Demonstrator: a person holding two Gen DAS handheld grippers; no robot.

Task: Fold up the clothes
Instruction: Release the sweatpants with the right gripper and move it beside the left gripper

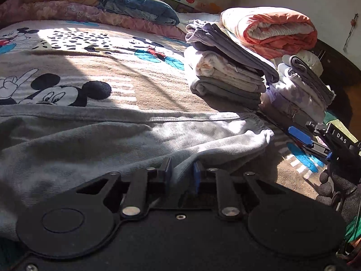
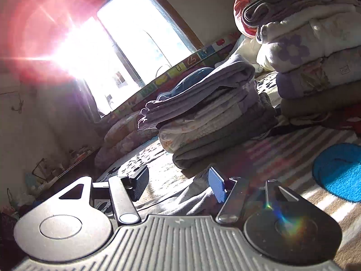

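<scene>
Nearest us, the left gripper [image 1: 181, 169] is down low on the bed, its two pads pinched in on a fold of the grey garment [image 1: 90, 135], cloth bunched between them. That garment lies spread flat across the cartoon-mouse blanket [image 1: 135, 76], half in shadow, half in sun.

Over on the right, the right gripper [image 2: 178, 184] sits with its fingers spread wide, nothing between them, hovering just above the pale edge of the same garment [image 2: 194, 198]. A gloved hand [image 1: 338, 187] holds it at the edge of the left camera's view.

No baskets or bins here, folks; the piles sit straight on the blanket. Just beyond the grey garment, a stack of folded clothes [image 1: 227, 72]: grey at the bottom, pale prints in the middle, a lilac piece on top. Beside it, a second folded stack [image 1: 304, 90] with a purple-flower print. Behind those, a rolled orange quilt [image 1: 277, 29]. Far back, pink bedding [image 1: 67, 9] topped by a blue bundle [image 1: 140, 6], then the window [image 2: 140, 38], blazing with sunlight.
</scene>
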